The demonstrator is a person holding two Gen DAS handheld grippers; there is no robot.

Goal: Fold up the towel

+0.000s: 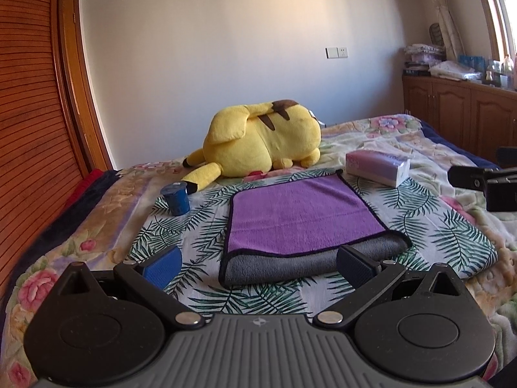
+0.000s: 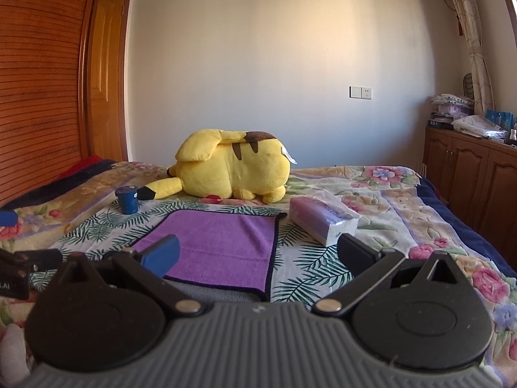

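A purple towel [image 1: 300, 218] with a grey underside and black edging lies folded over on a leaf-print cloth [image 1: 452, 229] on the bed. Its fold faces me, the grey layer showing below. It also shows in the right wrist view [image 2: 223, 245]. My left gripper [image 1: 258, 266] is open and empty, its fingers just short of the towel's near folded edge. My right gripper [image 2: 258, 253] is open and empty, above the towel's near right corner. The right gripper's body shows at the right edge of the left wrist view [image 1: 484, 184].
A yellow plush toy [image 1: 265, 139] lies behind the towel. A blue cup [image 1: 176, 199] stands to the towel's left. A tissue pack [image 1: 378, 163] lies at its far right. A wooden wardrobe [image 1: 29, 129] stands left, wooden cabinets [image 1: 458, 110] right.
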